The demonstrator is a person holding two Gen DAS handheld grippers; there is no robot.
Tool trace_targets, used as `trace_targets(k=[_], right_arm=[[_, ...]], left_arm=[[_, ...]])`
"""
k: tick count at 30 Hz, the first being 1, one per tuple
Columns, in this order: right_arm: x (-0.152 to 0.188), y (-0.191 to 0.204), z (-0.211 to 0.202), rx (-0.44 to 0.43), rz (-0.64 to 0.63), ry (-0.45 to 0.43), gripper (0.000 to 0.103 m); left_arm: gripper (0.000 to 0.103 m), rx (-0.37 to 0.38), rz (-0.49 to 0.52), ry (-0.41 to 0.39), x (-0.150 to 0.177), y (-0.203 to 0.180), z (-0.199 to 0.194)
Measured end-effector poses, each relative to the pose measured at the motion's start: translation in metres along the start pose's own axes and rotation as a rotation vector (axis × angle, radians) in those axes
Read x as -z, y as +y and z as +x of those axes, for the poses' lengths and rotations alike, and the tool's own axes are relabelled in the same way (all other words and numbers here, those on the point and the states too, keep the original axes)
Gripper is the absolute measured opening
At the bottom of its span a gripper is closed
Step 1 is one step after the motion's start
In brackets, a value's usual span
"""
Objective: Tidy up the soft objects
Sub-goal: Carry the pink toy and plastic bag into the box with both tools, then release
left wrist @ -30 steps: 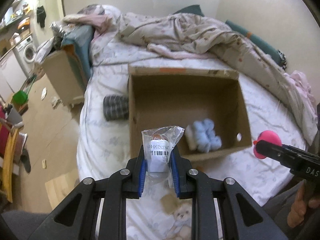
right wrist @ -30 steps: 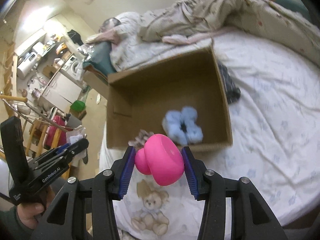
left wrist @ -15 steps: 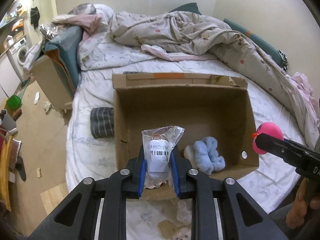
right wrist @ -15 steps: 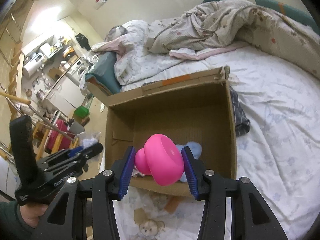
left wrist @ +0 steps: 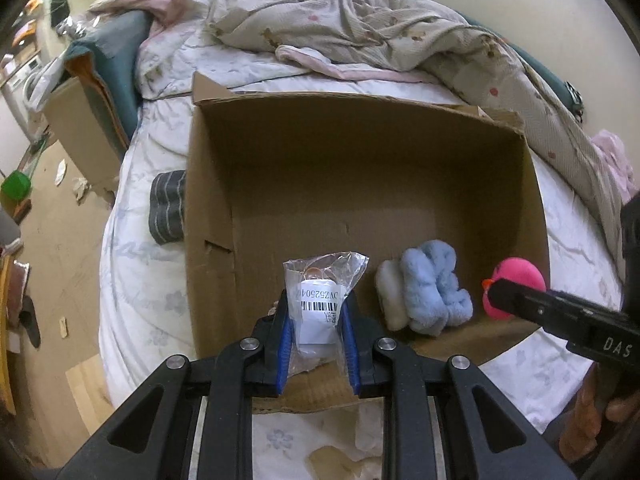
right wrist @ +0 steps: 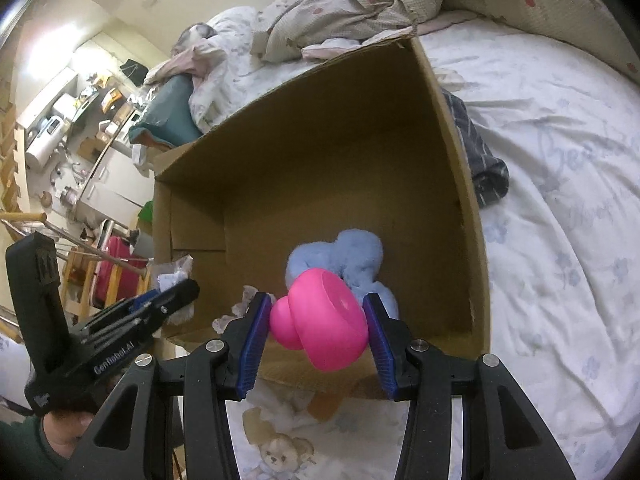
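Observation:
An open cardboard box (left wrist: pixel 208 184) lies on the bed; it also shows in the right wrist view (right wrist: pixel 460 184). A fluffy blue and white soft item (left wrist: pixel 428 292) lies inside near the front wall, also in the right wrist view (right wrist: pixel 340 256). My left gripper (left wrist: pixel 316 336) is shut on a clear plastic packet with a barcode label (left wrist: pixel 320 296), held over the box's front edge. My right gripper (right wrist: pixel 316 332) is shut on a pink soft toy (right wrist: pixel 324 324), also over the front edge; the toy shows at the right in the left wrist view (left wrist: pixel 516 280).
A dark striped cloth (left wrist: pixel 166 212) lies on the sheet beside the box's left wall. A rumpled quilt (left wrist: pixel 380 32) covers the far side of the bed. A second cardboard box (left wrist: pixel 80 128) stands on the floor at the left. A teddy-bear print (right wrist: pixel 280 452) is on the sheet below.
Both grippers have moved forward toward the box with their items still held. The box now fills most of both views and the items are over its front edge.

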State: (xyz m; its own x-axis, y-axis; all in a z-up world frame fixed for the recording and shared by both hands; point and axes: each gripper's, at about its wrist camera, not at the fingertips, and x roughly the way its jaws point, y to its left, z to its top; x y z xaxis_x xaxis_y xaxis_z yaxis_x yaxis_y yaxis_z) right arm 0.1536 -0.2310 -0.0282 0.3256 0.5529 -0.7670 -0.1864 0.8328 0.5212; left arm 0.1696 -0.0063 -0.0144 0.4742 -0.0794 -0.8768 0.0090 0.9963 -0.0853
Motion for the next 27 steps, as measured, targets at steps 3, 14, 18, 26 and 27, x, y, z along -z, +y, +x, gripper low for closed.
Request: trace_targets(k=[3, 14, 18, 26, 27], right_arm=[[-0.001, 0.008, 0.003, 0.001, -0.024, 0.003, 0.050], [-0.003, 0.013, 0.021, 0.041, -0.031, 0.042, 0.050], [-0.005, 0.011, 0.019, 0.025, -0.019, 0.026, 0.050], [-0.005, 0.012, 0.012, 0.012, -0.020, -0.011, 0.059], [-0.005, 0.012, 0.011, 0.013, -0.020, -0.021, 0.064]], left_arm=[[0.020, 0.004, 0.012, 0.010, 0.001, -0.004, 0.004], [0.020, 0.032, 0.026, 0.021, 0.004, -0.010, 0.011], [0.021, 0.041, 0.047, 0.027, 0.005, -0.012, 0.014], [0.045, 0.040, 0.076, 0.014, 0.005, -0.021, 0.010], [0.058, 0.033, 0.080, 0.008, 0.005, -0.021, 0.009]])
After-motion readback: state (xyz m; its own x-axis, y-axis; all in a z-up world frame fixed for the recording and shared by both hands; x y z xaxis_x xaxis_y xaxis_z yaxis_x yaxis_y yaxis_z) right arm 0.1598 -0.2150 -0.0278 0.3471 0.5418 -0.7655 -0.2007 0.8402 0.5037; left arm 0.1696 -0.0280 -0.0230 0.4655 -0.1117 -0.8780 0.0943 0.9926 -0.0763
